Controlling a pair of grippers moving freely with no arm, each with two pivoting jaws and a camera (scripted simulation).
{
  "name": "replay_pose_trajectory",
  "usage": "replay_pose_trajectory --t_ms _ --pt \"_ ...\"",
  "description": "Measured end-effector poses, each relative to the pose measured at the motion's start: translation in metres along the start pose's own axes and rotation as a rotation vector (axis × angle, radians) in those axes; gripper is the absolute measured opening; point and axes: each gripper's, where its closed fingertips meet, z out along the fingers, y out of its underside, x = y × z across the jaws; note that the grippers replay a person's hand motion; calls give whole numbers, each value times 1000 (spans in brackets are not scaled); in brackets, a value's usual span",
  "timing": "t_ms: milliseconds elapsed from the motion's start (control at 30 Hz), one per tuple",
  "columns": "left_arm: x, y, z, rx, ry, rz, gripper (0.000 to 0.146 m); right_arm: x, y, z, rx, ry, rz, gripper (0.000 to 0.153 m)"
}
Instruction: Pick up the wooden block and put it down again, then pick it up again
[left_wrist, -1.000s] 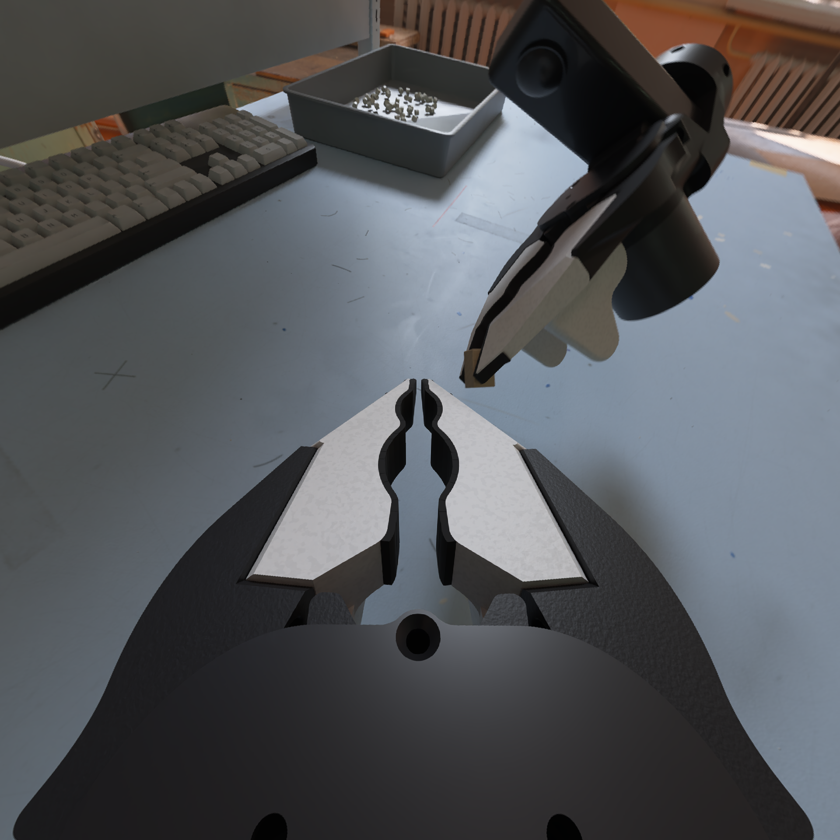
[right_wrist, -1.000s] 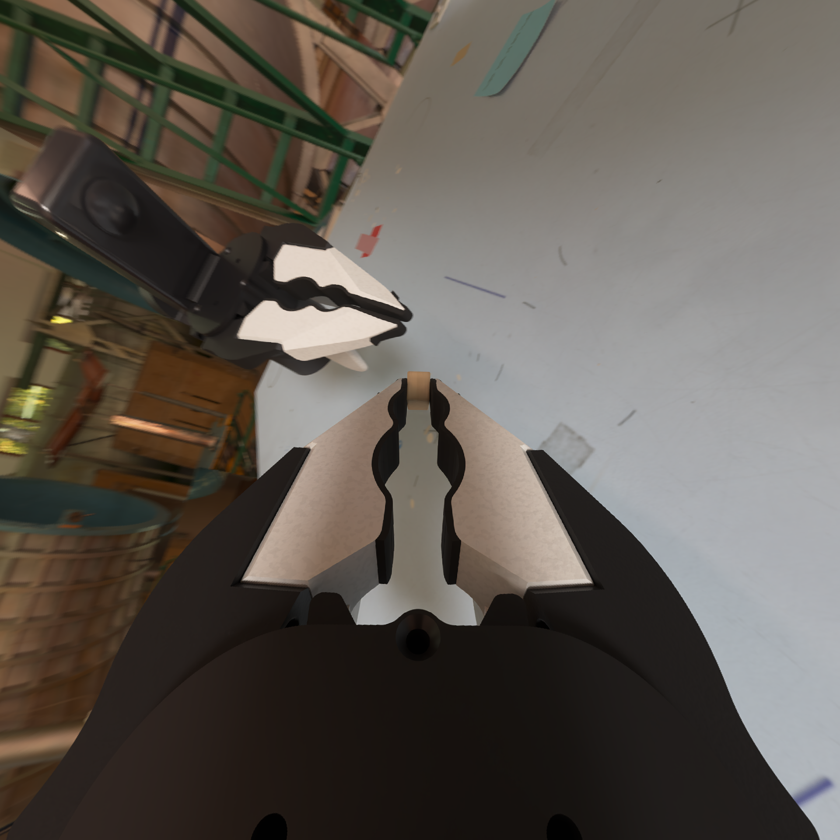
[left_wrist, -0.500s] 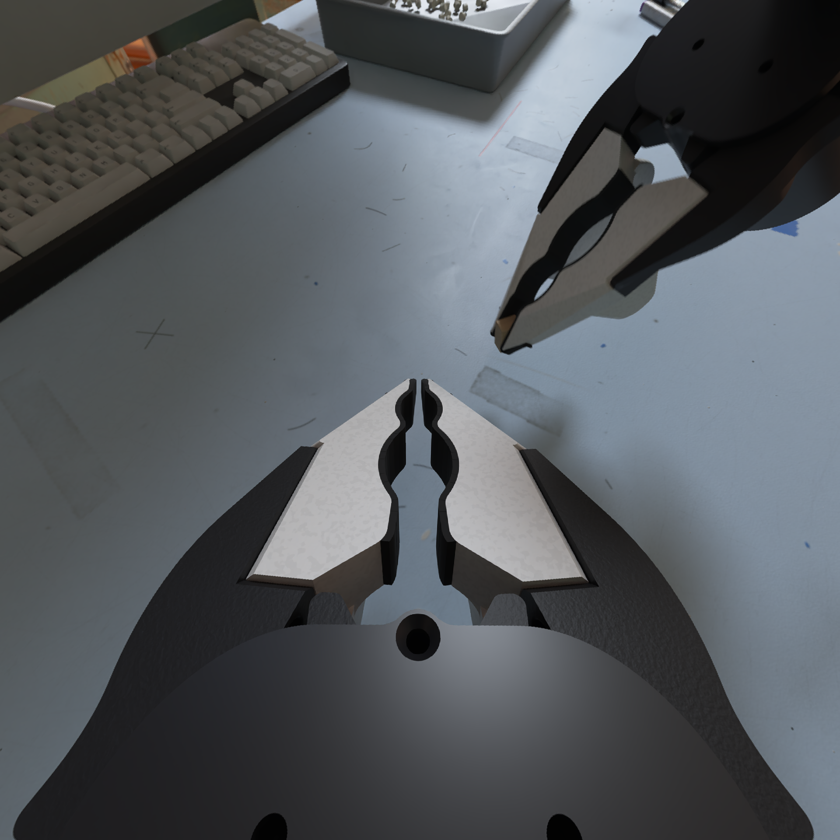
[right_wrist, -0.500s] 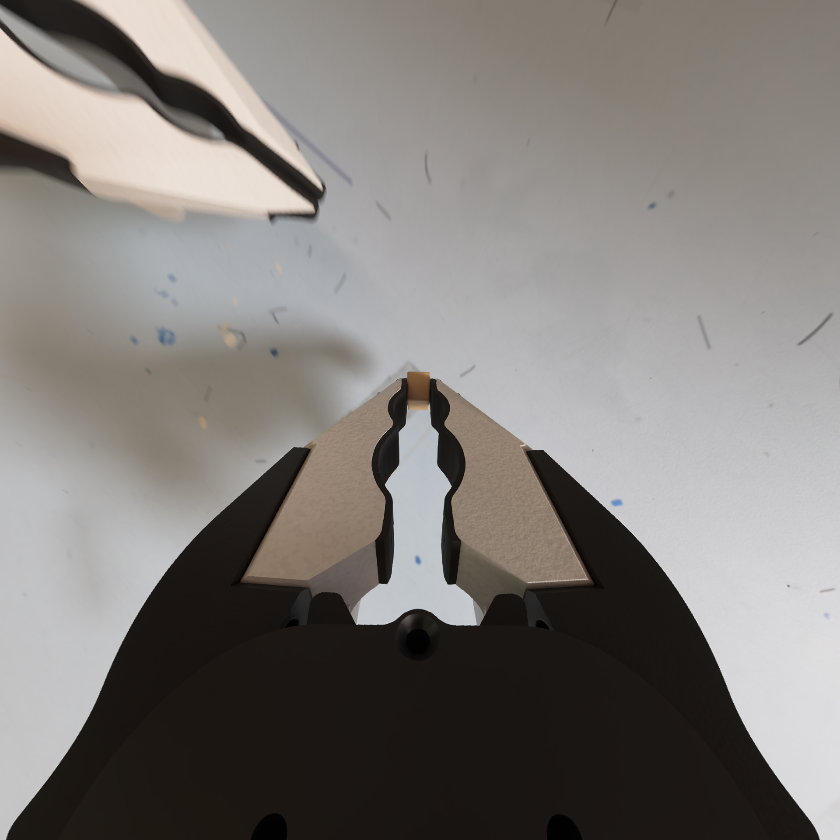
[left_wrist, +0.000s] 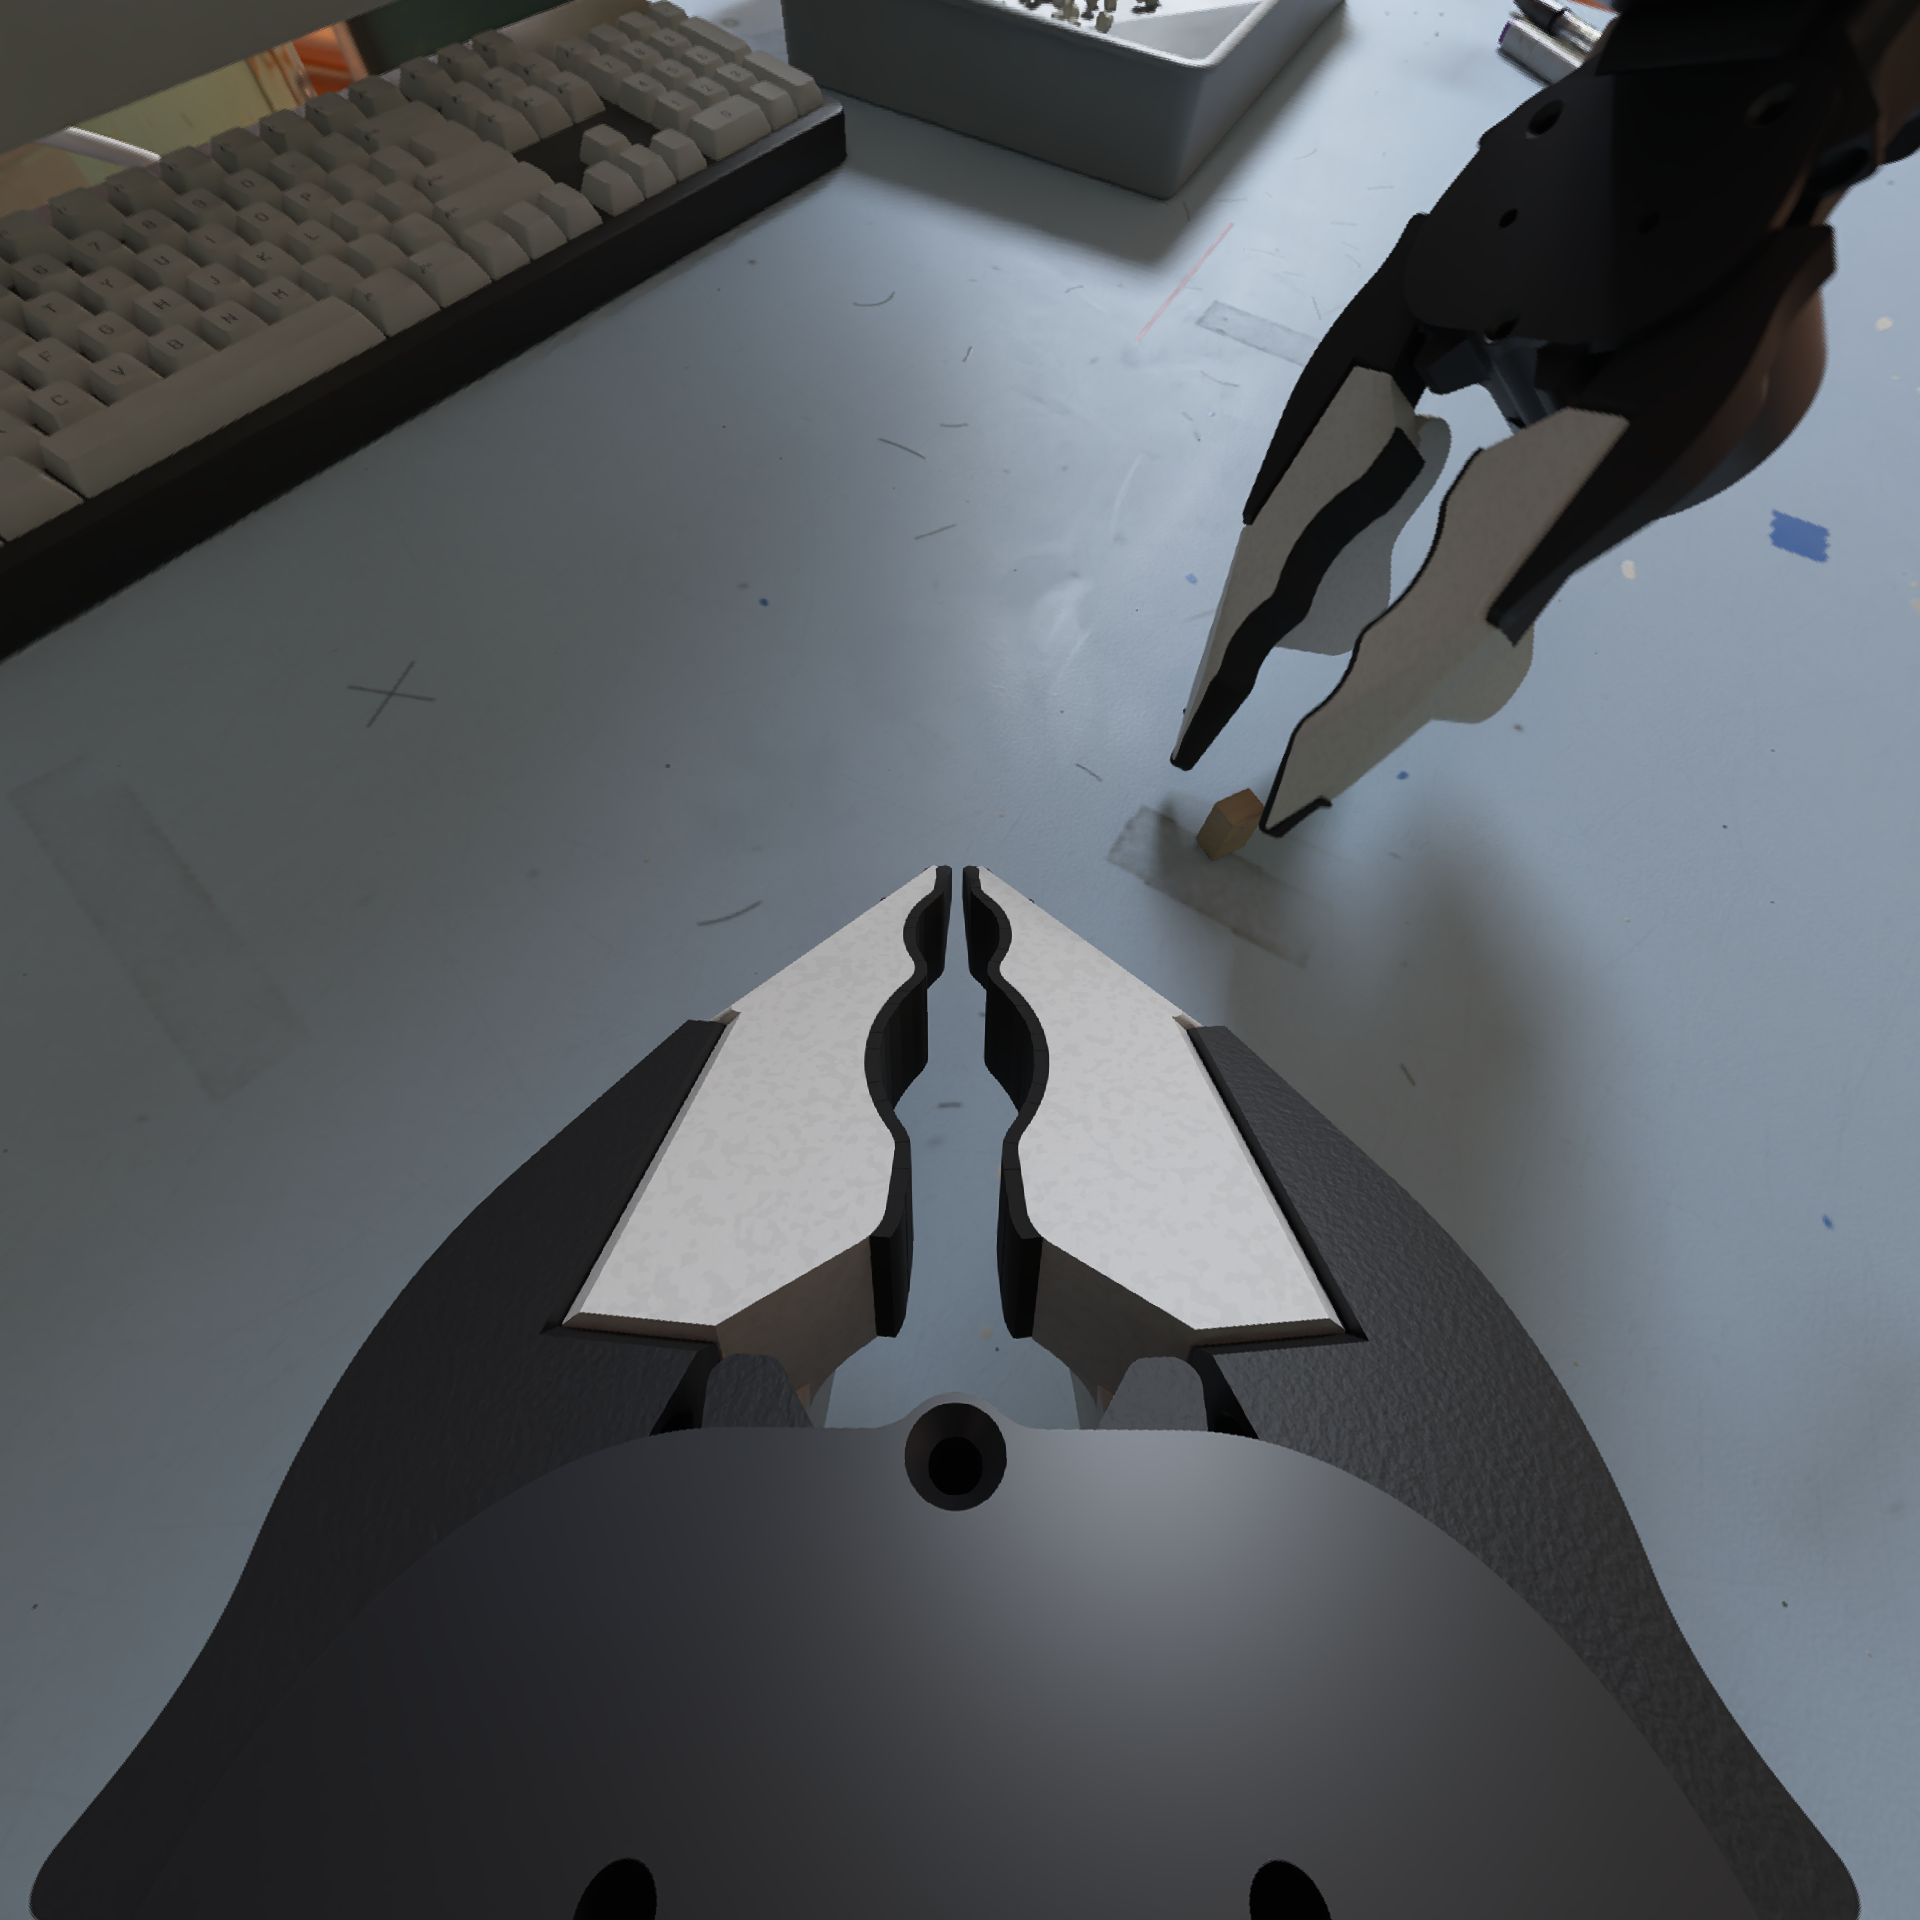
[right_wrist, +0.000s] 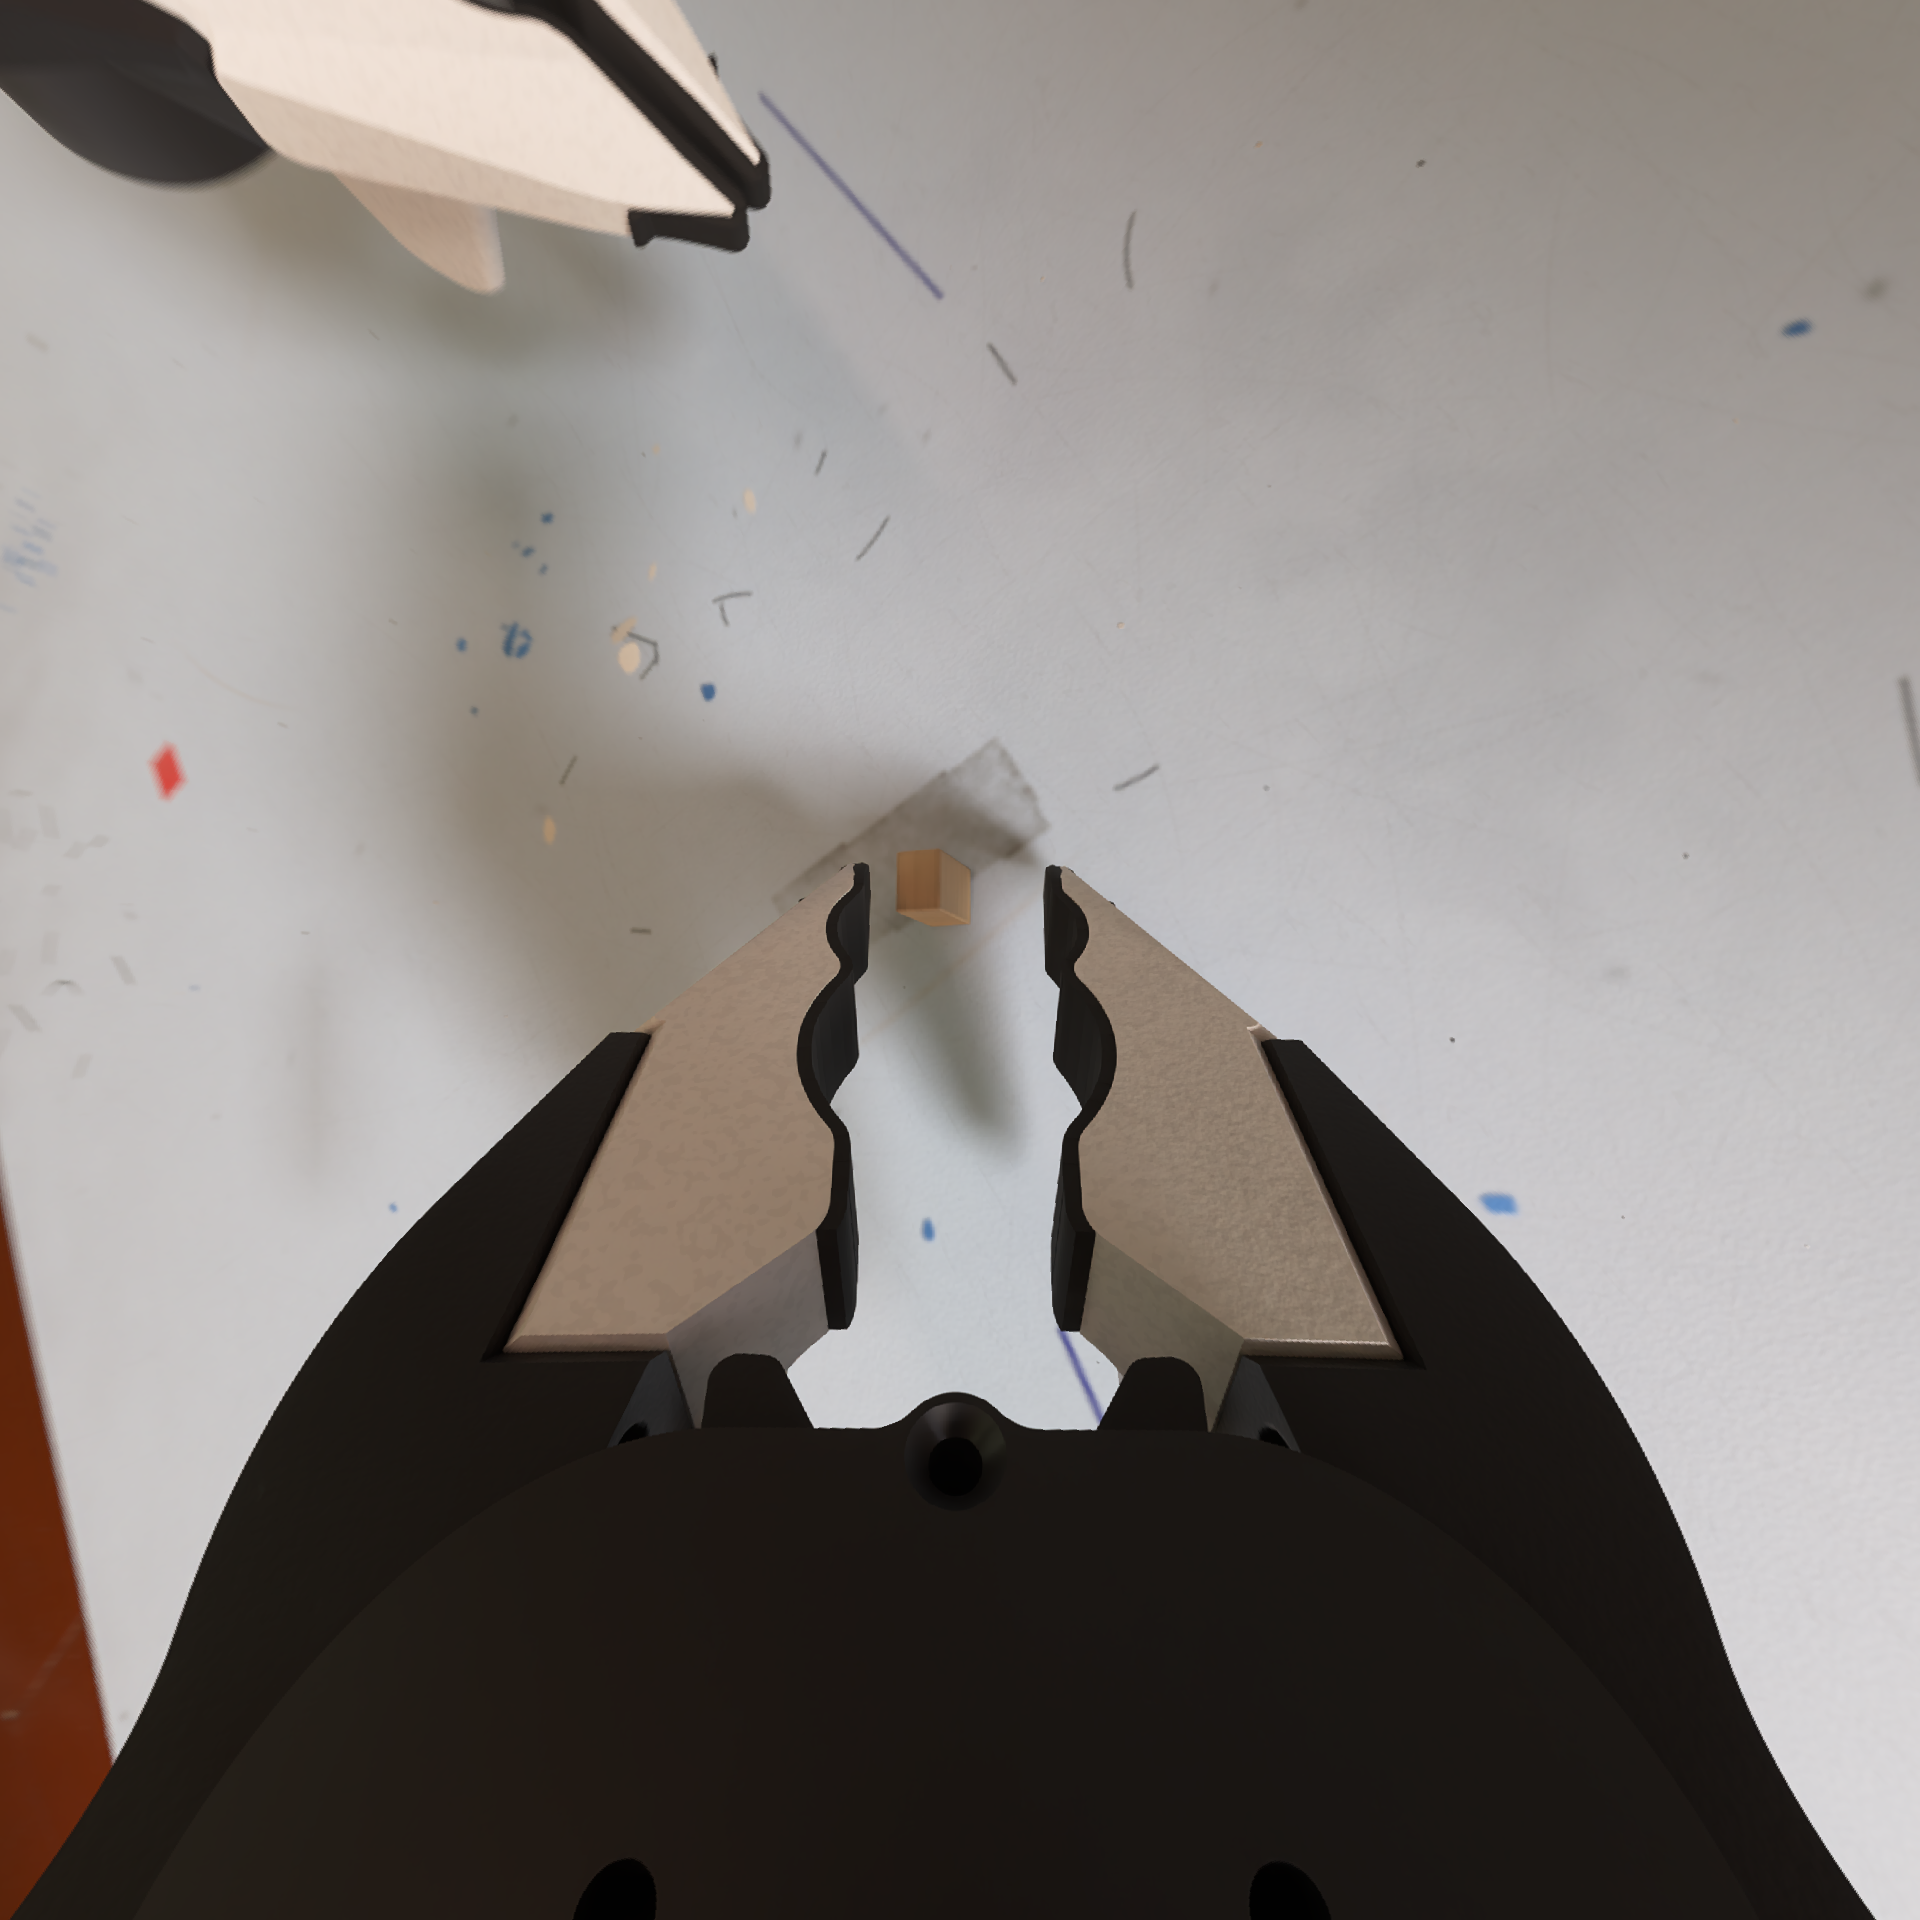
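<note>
Right hand-held gripper (right_wrist: 953, 883) spread wide, holding nothing.
The wooden block (right_wrist: 932, 886) stood on the bench (right_wrist: 1455, 520) between its fingertips, nearer the left one, on a grey patch (right_wrist: 987, 805). The left hand-held gripper (left_wrist: 956, 883) hovered nearby, nearly closed and empty.

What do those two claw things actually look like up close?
Both match. The left gripper and the right gripper each have a broad, rounded matte-black body with a small round hole at its front edge. Two tapering fingers carry pale speckled plates, lined inside with wavy black pads. No cables or markings show.
</note>
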Motion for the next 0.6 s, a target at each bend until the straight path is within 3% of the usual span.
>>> replay_pose_trajectory --t_ms 67,233,333,400,467,600 --pt "0 0 0 2 5 -6 2 3 -1 -4 26 -44 26 35" --pt "1 0 0 -2 7 -4 2 -3 -2 -2 11 6 -164 38" --pt "2 1 1 -6 12 -4 2 -2 3 6 -25 35 -180 37" --pt "3 2 2 -11 13 0 2 -1 4 9 -21 24 -162 33" --pt "4 2 2 -16 13 7 2 -4 4 10 -19 5 -153 9" --pt "5 5 5 -38 -1 31 2 -7 -5 4 16 70 -216 9"
